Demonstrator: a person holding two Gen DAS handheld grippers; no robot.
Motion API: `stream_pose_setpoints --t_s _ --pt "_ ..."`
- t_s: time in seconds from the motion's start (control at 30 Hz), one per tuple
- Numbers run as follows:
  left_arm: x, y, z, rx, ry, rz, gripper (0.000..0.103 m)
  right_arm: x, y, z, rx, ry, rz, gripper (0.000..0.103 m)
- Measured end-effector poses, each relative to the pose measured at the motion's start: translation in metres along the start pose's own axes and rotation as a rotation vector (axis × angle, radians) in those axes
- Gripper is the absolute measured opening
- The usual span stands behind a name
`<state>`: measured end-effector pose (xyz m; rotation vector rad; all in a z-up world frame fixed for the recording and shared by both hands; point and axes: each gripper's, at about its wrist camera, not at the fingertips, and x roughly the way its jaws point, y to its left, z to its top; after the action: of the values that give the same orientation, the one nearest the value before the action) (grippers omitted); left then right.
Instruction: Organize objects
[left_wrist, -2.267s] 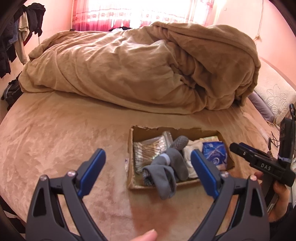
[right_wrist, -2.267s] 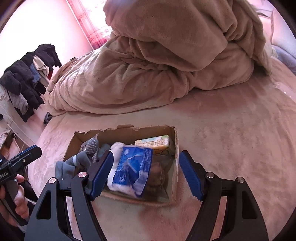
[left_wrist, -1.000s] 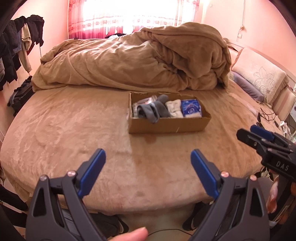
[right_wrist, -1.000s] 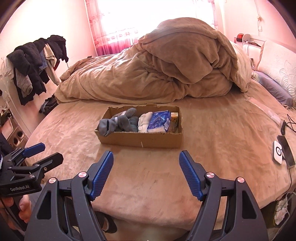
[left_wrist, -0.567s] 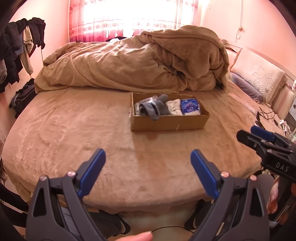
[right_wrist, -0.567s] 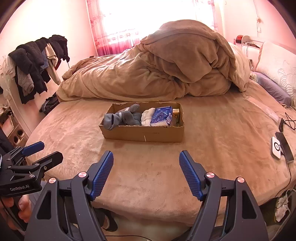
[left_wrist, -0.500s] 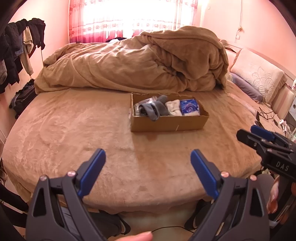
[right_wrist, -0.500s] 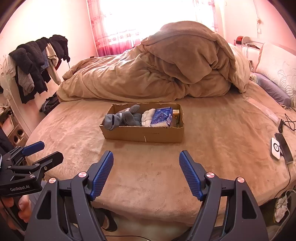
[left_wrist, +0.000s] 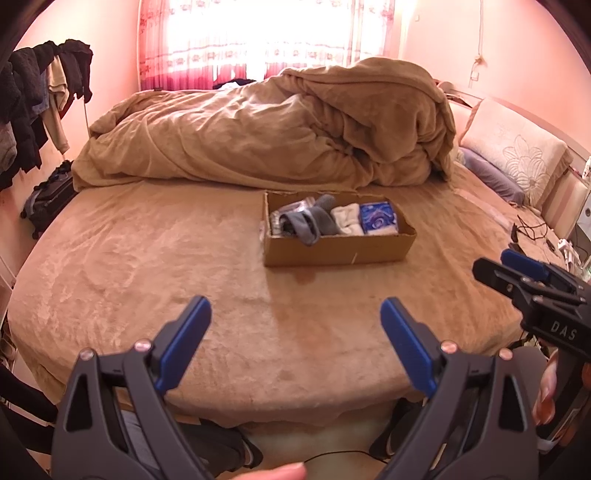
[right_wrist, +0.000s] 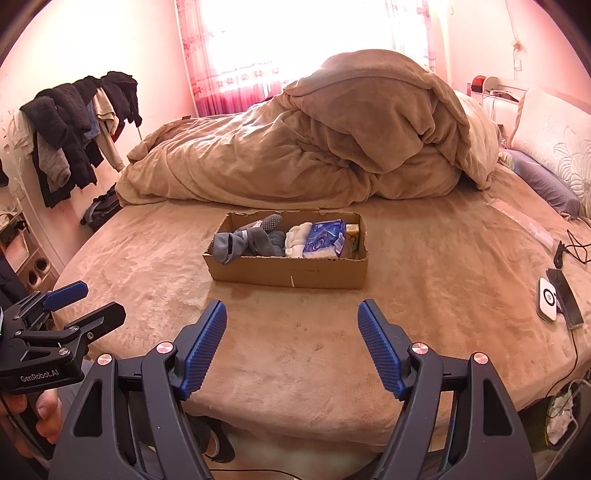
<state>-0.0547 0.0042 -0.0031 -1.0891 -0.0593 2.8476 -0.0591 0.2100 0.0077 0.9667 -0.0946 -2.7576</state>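
Note:
A shallow cardboard box (left_wrist: 338, 252) (right_wrist: 288, 272) stands on the tan bed. It holds grey socks (left_wrist: 308, 223) (right_wrist: 251, 240), a white folded cloth (left_wrist: 347, 219) (right_wrist: 297, 240), a blue tissue pack (left_wrist: 378, 218) (right_wrist: 327, 236) and a small carton (right_wrist: 352, 230). My left gripper (left_wrist: 295, 325) is open and empty, well back from the box near the bed's front edge. My right gripper (right_wrist: 291, 325) is open and empty, also well back from the box. Each gripper shows at the edge of the other's view.
A heaped tan duvet (left_wrist: 280, 129) fills the back of the bed. Pillows (left_wrist: 517, 155) lie at the right. A phone and a white charger (right_wrist: 554, 299) with cables lie at the bed's right edge. Clothes hang on a rack (right_wrist: 77, 122) at the left.
Both grippers have pulled back from over the box to the bed's front edge, open all along. In the last half second nothing has visibly moved.

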Motion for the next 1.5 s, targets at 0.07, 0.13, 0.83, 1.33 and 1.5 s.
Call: stream_pose_setpoints --t_s 0.07,0.13,0.83,1.33,1.5 --pt "-0.0001 0.0000 0.0001 -0.001 -0.001 0.001 0.094 0.0000 0.0001 -0.0001 -0.001 0.000 0.000 0.077" --pt "0.0000 0.0010 0.0002 -0.002 0.000 0.001 0.094 0.0004 -0.0007 -0.0001 0.001 0.000 -0.001 0.077" --pt "-0.0013 0.0003 0.0024 -0.006 -0.007 0.005 0.094 -0.0014 -0.0043 0.0009 0.005 0.004 -0.004 0.077" --pt "0.0000 0.0004 0.0035 -0.009 -0.007 0.001 0.094 -0.0015 -0.0064 0.0029 0.010 0.008 -0.007 0.077" --pt "0.0026 0.0018 0.0037 -0.011 -0.004 -0.002 0.094 0.0015 -0.0072 0.0025 0.011 0.013 -0.007 0.077"
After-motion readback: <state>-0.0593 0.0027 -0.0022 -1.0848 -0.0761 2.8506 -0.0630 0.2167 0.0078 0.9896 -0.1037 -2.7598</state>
